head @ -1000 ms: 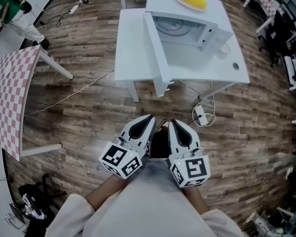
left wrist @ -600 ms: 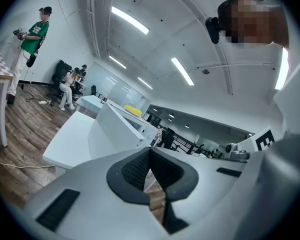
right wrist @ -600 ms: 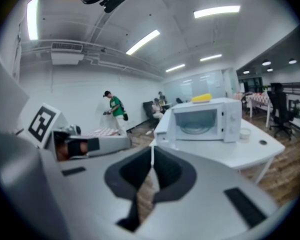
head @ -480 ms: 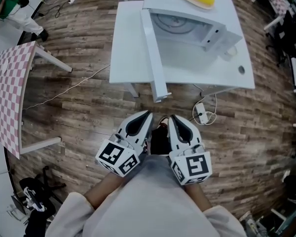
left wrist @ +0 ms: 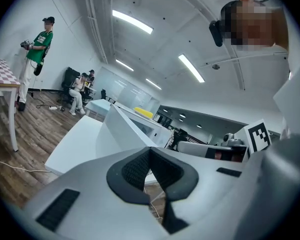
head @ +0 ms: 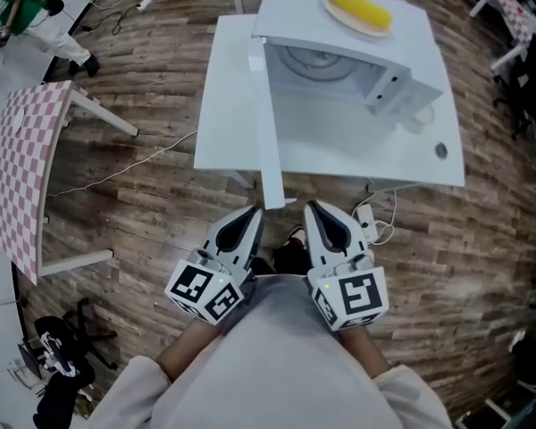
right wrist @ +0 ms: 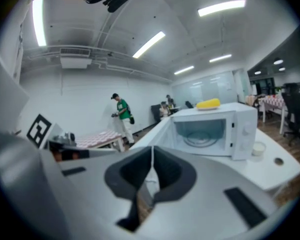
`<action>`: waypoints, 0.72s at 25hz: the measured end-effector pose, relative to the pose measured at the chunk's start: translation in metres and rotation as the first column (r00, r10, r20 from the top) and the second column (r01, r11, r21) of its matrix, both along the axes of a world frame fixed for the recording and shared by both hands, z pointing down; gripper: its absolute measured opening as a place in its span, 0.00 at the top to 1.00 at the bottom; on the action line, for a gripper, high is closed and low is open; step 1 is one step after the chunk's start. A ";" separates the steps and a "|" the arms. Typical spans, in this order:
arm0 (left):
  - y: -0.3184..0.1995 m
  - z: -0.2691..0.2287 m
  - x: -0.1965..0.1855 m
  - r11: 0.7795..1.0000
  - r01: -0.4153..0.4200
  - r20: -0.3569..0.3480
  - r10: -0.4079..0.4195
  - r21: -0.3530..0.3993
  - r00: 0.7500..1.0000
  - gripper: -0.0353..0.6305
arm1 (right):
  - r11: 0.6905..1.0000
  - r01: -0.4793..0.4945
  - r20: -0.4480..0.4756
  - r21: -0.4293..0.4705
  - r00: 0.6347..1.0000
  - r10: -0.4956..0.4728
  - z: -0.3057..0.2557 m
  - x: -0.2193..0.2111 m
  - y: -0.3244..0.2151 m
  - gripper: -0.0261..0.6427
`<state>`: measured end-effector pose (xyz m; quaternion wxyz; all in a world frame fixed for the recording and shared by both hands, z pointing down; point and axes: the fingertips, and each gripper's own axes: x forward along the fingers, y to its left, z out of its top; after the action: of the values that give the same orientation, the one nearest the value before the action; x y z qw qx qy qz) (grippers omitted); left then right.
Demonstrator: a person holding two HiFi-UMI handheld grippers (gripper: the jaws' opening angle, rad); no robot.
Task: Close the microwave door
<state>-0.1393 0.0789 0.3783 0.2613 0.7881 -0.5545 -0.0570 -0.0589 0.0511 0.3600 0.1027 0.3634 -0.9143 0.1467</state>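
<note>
- Closer than a second back: the microwave door (head: 266,132) and white table (head: 223,105) have slid down the head view toward me.
- Left gripper (head: 252,213): jaws pressed together, nothing between them, held low at my body, just short of the door's free edge.
- Door stands swung wide out to the left, untouched. Closing not begun, I judge.
- Right gripper (head: 314,207): jaws together, empty, beside the left one.
- Microwave (head: 406,43) sits on the table, cavity exposed; the whole push remains.

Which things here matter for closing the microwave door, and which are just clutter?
Job:
microwave
its open door
left gripper, shut and empty
right gripper, shut and empty

Clutter:
corn cob on the microwave's top
checkered table
power strip on the floor
</note>
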 end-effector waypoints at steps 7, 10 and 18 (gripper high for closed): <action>-0.010 0.005 -0.003 0.998 0.060 0.028 -0.060 -0.002 0.998 0.92 | 0.998 0.063 0.016 0.013 0.998 -0.063 -0.003 0.002 -0.013 0.93; -0.012 0.007 -0.001 0.997 0.073 0.027 -0.073 -0.012 0.997 0.92 | 0.997 0.078 0.020 0.006 0.997 -0.079 -0.002 0.003 -0.016 0.93; -0.016 0.013 -0.004 0.996 0.082 0.036 -0.081 -0.037 0.996 0.92 | 0.995 0.102 0.018 -0.020 0.995 -0.101 0.006 -0.002 -0.023 0.93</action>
<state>-0.1429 0.0629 0.3913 0.2643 0.7606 -0.5915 -0.0435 -0.0607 0.0278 0.3656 0.1060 0.3141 -0.9308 0.1539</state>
